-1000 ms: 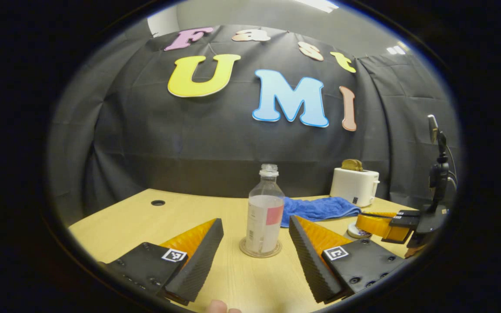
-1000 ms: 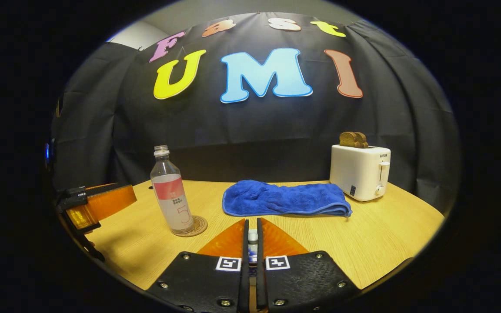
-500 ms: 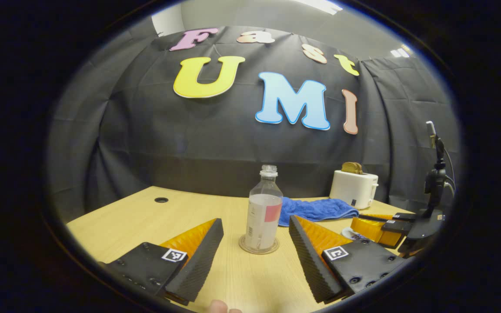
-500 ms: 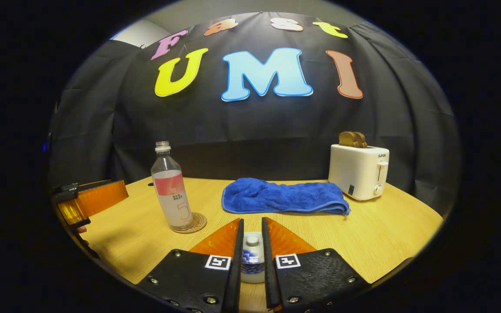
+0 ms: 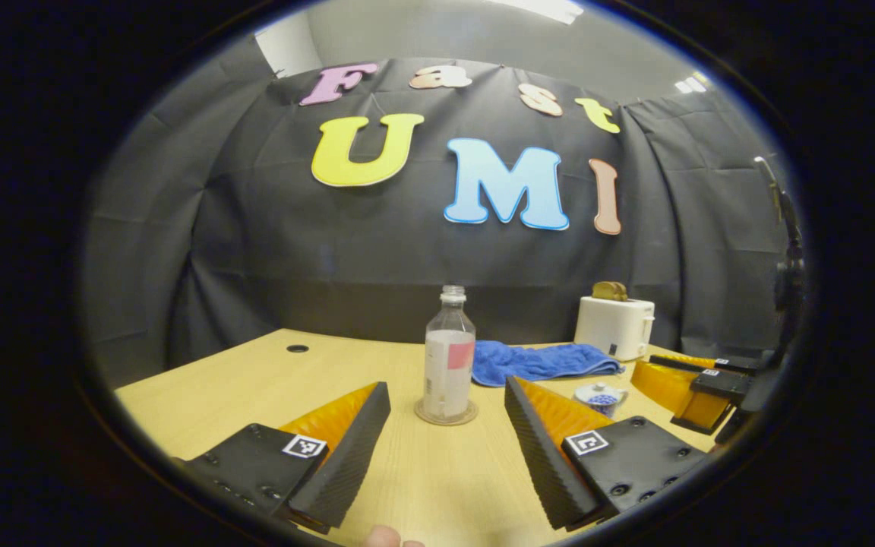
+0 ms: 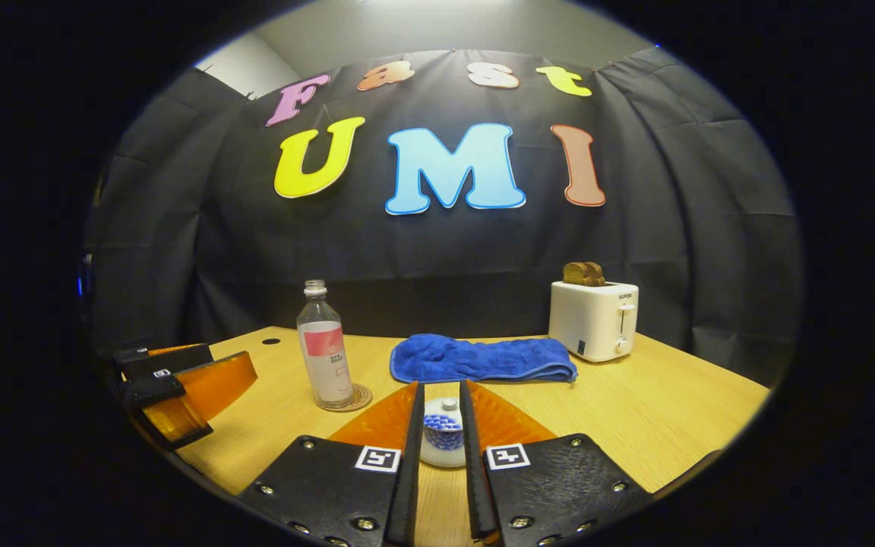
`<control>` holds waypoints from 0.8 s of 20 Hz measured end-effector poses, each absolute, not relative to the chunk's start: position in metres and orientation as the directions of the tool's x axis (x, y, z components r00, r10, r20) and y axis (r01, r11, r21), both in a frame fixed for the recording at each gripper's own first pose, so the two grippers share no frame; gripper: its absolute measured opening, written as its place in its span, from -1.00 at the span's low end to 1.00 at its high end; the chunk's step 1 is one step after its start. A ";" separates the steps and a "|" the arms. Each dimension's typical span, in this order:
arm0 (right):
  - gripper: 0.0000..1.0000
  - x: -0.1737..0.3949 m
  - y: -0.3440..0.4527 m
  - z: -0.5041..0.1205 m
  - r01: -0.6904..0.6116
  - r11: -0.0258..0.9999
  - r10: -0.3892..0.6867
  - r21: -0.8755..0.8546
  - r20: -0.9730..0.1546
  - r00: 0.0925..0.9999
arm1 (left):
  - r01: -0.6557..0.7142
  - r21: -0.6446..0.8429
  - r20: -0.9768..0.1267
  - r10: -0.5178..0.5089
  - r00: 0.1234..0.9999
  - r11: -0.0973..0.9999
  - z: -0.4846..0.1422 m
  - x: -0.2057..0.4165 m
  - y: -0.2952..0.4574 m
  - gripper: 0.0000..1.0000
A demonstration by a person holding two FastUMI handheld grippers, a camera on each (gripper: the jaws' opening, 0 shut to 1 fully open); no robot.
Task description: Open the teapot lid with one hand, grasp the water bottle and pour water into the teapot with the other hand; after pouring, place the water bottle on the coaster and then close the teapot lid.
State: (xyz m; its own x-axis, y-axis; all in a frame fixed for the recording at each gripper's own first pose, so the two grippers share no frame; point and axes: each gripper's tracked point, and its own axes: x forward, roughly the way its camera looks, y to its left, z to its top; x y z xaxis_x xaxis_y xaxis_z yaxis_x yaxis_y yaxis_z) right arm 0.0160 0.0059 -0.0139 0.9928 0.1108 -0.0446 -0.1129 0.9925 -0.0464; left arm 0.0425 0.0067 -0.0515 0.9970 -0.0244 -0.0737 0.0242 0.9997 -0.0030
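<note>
The right tongs point(image 6: 441, 448) sit low over the desk point(image 6: 635, 410) with their two fingers a little way apart. The small teapot point(image 6: 442, 441) stands between them, and it is hard to tell if the fingers touch its sides. Its lid point(image 6: 446, 405) with the round knob sits on top of the pot, so the lid looks closed. From the left gripper view, the teapot point(image 5: 598, 396) stands just in front of the right tongs point(image 5: 692, 384).

The left tongs point(image 5: 445, 433) are wide open and hold nothing. They point at the water bottle point(image 5: 449, 365), which stands upright on the round coaster point(image 5: 446, 414), a bit farther away. In the right gripper view, the water bottle point(image 6: 325, 353) is on the coaster point(image 6: 345, 399) too, near the left tongs point(image 6: 179, 387).

It looks like the job is nearly over and this is the letting-go part. To do it well, both tongs should stay open and move straight back, slow and level. The right fingers must not bump the teapot or knock its lid crooked. The left tongs should keep clear of the bottle so it does not tip.

Farther back lie a blue towel point(image 6: 479, 358) and a white toaster point(image 6: 593, 319) with bread in it.
</note>
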 end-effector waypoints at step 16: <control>-0.47 -0.011 0.012 -0.045 -0.074 0.995 0.072 -0.060 -0.046 0.996 | -0.043 0.097 -0.036 0.046 0.998 0.994 -0.069 0.005 0.002 1.00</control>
